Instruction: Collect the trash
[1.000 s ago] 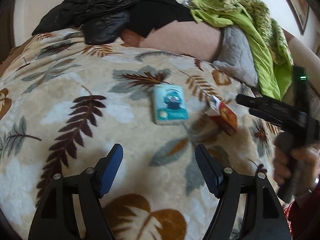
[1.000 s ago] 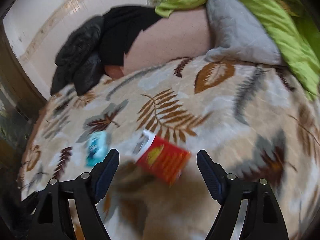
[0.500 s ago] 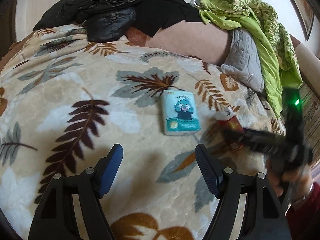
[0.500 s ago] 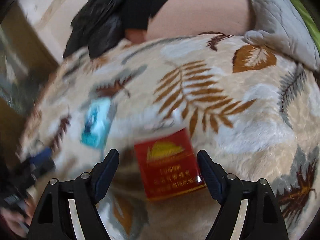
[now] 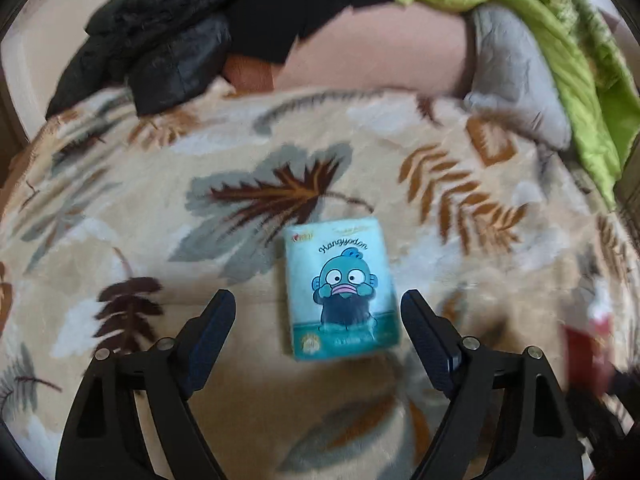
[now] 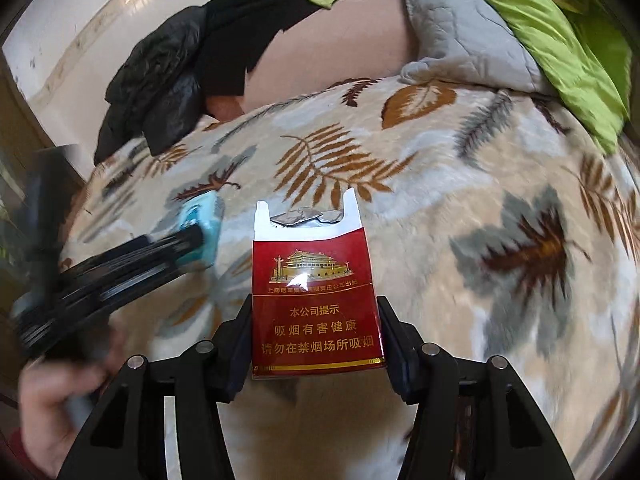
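On the bed's leaf-patterned beige fleece blanket two pieces of trash are being taken. The open red cardboard cigarette pack is pinched by the right gripper, just closed; it should be squeezed gently. The spread, just-widened left gripper should be centred over the flat teal cartoon-printed tissue packet. No bin is visible; the left view is blurred.

Red pack blurred, edge-cropped.
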